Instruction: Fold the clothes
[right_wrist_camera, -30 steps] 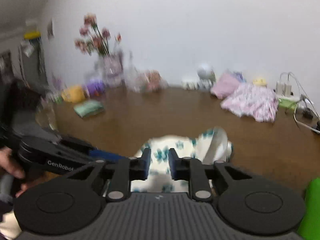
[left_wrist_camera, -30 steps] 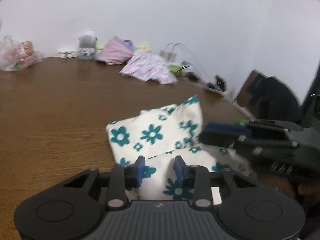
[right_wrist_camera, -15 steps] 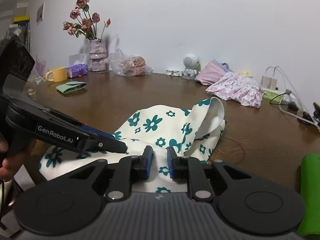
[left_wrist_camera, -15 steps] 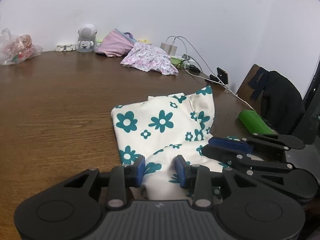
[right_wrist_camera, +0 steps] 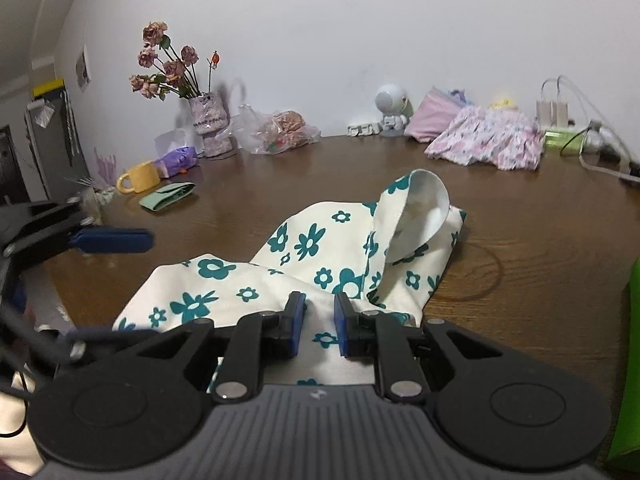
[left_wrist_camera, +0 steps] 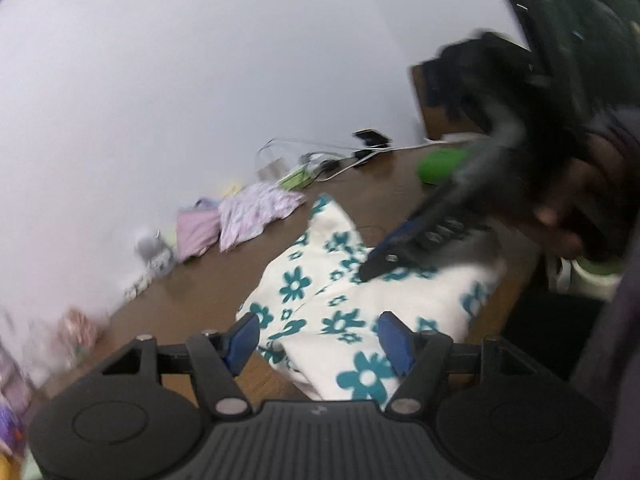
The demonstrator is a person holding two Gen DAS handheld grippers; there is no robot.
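Cloth (right_wrist_camera: 304, 248) runs from the table's (right_wrist_camera: 520, 232) near edge toward its middle, pinched by the right gripper (right_wrist_camera: 318, 322), while the left gripper's (left_wrist_camera: 316, 338) jaws are opening, clear of it.

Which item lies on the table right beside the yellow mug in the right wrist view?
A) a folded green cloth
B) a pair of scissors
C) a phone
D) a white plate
A: the folded green cloth lies on the wooden table just right of the yellow mug.
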